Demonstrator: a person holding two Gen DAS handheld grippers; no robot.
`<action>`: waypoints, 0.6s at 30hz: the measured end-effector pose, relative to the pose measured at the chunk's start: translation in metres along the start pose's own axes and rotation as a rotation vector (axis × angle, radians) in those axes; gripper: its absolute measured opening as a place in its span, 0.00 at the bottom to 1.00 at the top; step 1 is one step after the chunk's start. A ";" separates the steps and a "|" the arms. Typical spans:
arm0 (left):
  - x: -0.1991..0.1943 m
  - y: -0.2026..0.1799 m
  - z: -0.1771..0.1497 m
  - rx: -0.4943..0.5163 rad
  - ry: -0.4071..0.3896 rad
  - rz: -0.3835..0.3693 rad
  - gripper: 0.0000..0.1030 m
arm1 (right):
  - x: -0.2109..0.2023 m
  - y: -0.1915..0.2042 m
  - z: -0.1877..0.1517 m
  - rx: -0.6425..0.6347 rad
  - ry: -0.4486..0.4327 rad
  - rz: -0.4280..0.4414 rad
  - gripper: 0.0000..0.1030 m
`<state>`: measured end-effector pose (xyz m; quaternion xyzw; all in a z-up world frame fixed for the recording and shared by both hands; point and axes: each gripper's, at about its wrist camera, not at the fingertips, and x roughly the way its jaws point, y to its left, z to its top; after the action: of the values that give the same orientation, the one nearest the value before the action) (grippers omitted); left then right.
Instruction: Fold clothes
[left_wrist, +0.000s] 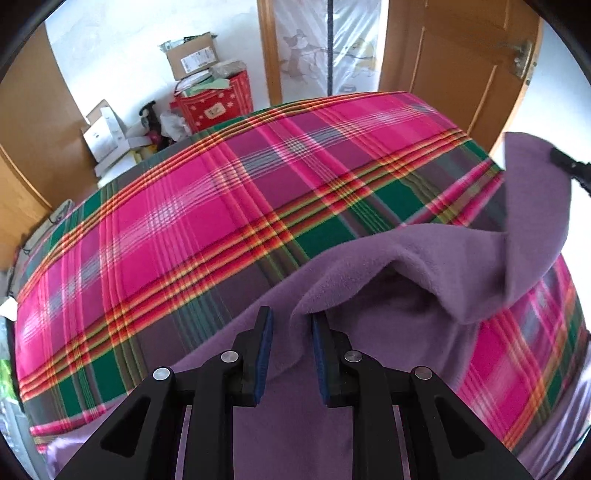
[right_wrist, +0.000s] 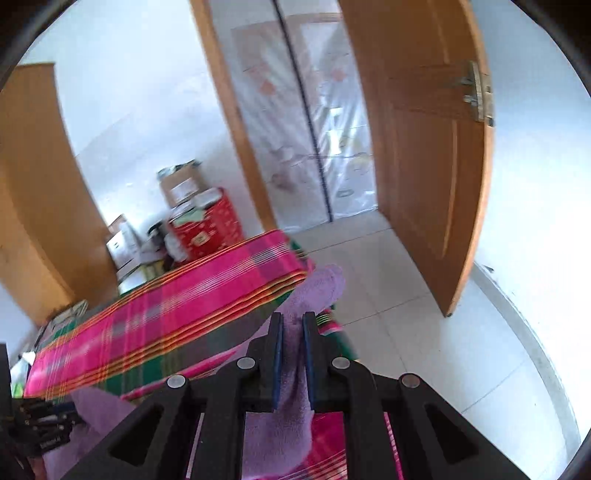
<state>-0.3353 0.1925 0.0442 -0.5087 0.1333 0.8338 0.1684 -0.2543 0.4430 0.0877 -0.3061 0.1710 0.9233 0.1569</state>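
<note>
A purple fleece garment (left_wrist: 388, 266) lies on a bed under a pink, green and red plaid cover (left_wrist: 192, 221). My left gripper (left_wrist: 291, 321) points down at the garment's near part and is shut on a raised ridge of the fleece. To the right, the right gripper (left_wrist: 569, 166) holds a corner of the garment up off the bed. In the right wrist view my right gripper (right_wrist: 293, 321) is shut on a strip of the purple garment (right_wrist: 291, 354), which hangs past the bed's corner. The left gripper (right_wrist: 40, 424) shows at the lower left, on the fleece.
Cardboard boxes (left_wrist: 192, 55), a red bag (left_wrist: 218, 103) and white boxes (left_wrist: 107, 136) stand on the floor beyond the bed. A wooden door (right_wrist: 424, 177) stands ajar on the right over a tiled floor (right_wrist: 406, 332). A wooden wardrobe (right_wrist: 40, 206) is on the left.
</note>
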 end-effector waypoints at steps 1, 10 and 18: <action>0.001 0.000 0.002 -0.004 0.000 0.004 0.21 | 0.001 -0.004 0.002 0.012 -0.007 -0.018 0.10; 0.011 0.015 0.026 -0.105 -0.008 0.006 0.21 | 0.011 -0.033 0.014 0.092 -0.031 -0.133 0.10; 0.021 0.016 0.033 -0.146 0.000 0.019 0.21 | 0.050 -0.036 0.021 0.103 0.031 -0.218 0.10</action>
<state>-0.3771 0.1935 0.0411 -0.5182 0.0771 0.8429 0.1230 -0.2887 0.4925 0.0647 -0.3286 0.1862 0.8860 0.2690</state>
